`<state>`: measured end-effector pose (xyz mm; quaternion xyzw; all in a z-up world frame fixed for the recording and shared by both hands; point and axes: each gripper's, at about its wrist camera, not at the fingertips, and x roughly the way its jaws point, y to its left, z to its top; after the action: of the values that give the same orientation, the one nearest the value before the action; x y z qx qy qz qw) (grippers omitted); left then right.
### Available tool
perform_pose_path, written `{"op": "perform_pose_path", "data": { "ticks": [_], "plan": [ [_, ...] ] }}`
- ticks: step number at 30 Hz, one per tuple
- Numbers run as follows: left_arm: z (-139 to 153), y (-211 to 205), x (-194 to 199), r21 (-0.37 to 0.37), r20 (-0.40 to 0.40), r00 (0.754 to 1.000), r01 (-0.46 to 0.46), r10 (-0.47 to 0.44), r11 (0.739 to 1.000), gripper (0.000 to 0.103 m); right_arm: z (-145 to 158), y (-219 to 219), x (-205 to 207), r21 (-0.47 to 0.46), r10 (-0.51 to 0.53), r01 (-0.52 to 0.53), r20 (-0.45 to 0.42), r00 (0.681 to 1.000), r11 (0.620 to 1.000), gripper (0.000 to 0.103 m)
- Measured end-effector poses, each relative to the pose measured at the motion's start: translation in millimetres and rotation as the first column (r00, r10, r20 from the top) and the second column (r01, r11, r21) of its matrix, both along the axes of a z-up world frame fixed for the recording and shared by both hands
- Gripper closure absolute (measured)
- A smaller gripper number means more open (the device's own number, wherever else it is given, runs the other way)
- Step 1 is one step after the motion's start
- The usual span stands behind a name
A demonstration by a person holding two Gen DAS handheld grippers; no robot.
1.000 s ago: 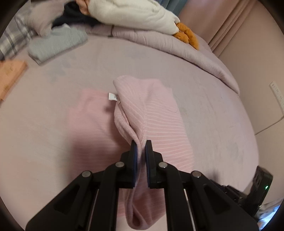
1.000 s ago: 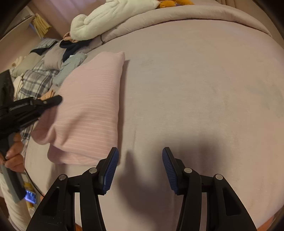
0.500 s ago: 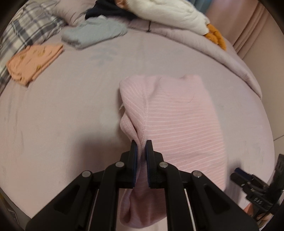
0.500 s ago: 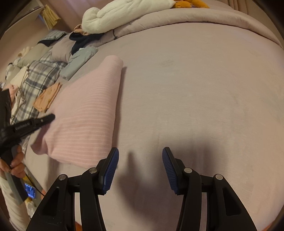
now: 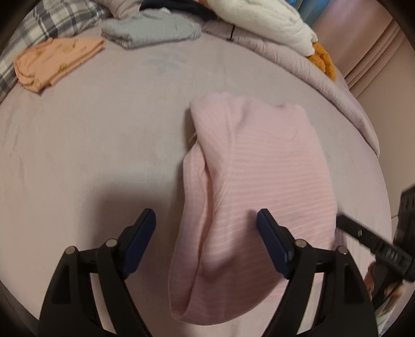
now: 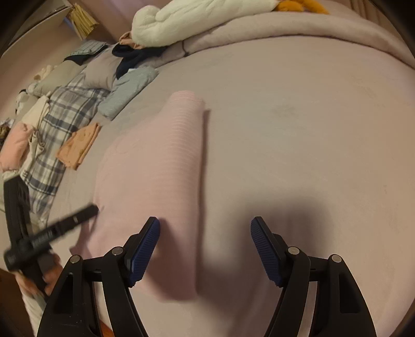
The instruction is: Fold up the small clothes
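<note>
A pink ribbed garment (image 5: 259, 186) lies folded over on the mauve bed sheet (image 5: 90, 155). My left gripper (image 5: 206, 225) hangs over its near end with jaws opening wide; the cloth lies between the pads but neither presses on it. In the right wrist view the same pink garment (image 6: 155, 166) stretches along the left of the bed. My right gripper (image 6: 205, 233) is opening above the garment's right edge, its left fingertip (image 6: 150, 233) over the cloth and nothing gripped. Each gripper shows at the edge of the other's view: the right gripper (image 5: 363, 236) and the left gripper (image 6: 59, 228).
A folded orange garment (image 5: 57, 59) and a folded grey one (image 5: 150, 31) lie at the back left. A plaid cloth (image 6: 59, 124), dark clothes (image 6: 137, 55), a white quilt (image 6: 194, 18) and a rolled mauve duvet (image 6: 298, 28) line the far side. A hand (image 6: 41, 280) holds the left gripper.
My left gripper, shut on the pink garment's edge before, has let go and opened wide; the cloth now lies on the bed. My right gripper has opened wider and moved left toward the garment.
</note>
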<state>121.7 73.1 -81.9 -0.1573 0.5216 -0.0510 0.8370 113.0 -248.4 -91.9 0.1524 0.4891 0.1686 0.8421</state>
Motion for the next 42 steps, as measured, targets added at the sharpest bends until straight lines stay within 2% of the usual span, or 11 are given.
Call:
{"op": "perform_pose_path", "data": {
  "ticks": [4,11,13,15,17,18,20,21,23,33,42],
  "plan": [
    [-12,-3,1,-0.073,-0.031,0.999,0.004,-0.007,0.997,0.022,-7,17,17,0.043,0.036,-0.035,-0.031,0.999,0.998,0.031],
    [-15,-11,4,-0.109,-0.032,0.999,0.024,-0.027,0.994,0.026,-13,33,32,0.074,0.07,-0.066,-0.058,0.996,0.995,0.031],
    [-16,-13,4,-0.117,-0.032,0.999,0.03,-0.034,0.993,0.032,-17,38,36,0.075,0.08,-0.075,-0.064,0.995,0.994,0.031],
    [-16,-17,8,-0.146,-0.035,0.998,0.046,-0.052,0.988,0.054,-18,41,37,0.067,0.088,-0.085,-0.053,0.995,0.994,0.035],
    [-16,-20,10,-0.151,-0.047,0.997,0.059,-0.067,0.987,0.058,-18,46,38,0.056,0.099,-0.097,-0.041,0.994,0.994,0.044],
    [-14,-23,10,-0.137,-0.042,0.996,0.068,-0.074,0.988,0.064,-18,46,39,0.044,0.095,-0.093,-0.035,0.995,0.995,0.047],
    [-7,-28,7,-0.122,-0.03,0.997,0.074,-0.078,0.99,0.073,-15,47,37,0.036,0.103,-0.102,-0.02,0.995,0.994,0.06],
    [-5,-29,6,-0.111,-0.024,0.997,0.072,-0.075,0.991,0.075,-12,46,35,0.029,0.106,-0.106,-0.005,0.994,0.994,0.064],
    [3,-35,2,-0.078,-0.008,0.997,0.074,-0.075,0.994,0.077,-6,44,32,0.032,0.11,-0.11,0.019,0.994,0.993,0.073],
    [40,-71,-19,-0.071,0.054,0.992,0.113,-0.11,0.991,0.076,40,21,6,-0.022,0.123,-0.121,0.154,0.98,0.992,0.075],
    [33,-116,-9,-0.077,0.042,0.985,0.173,-0.17,0.982,0.076,35,-16,-6,-0.032,0.048,-0.044,0.126,0.991,0.999,0.075]
  ]
}}
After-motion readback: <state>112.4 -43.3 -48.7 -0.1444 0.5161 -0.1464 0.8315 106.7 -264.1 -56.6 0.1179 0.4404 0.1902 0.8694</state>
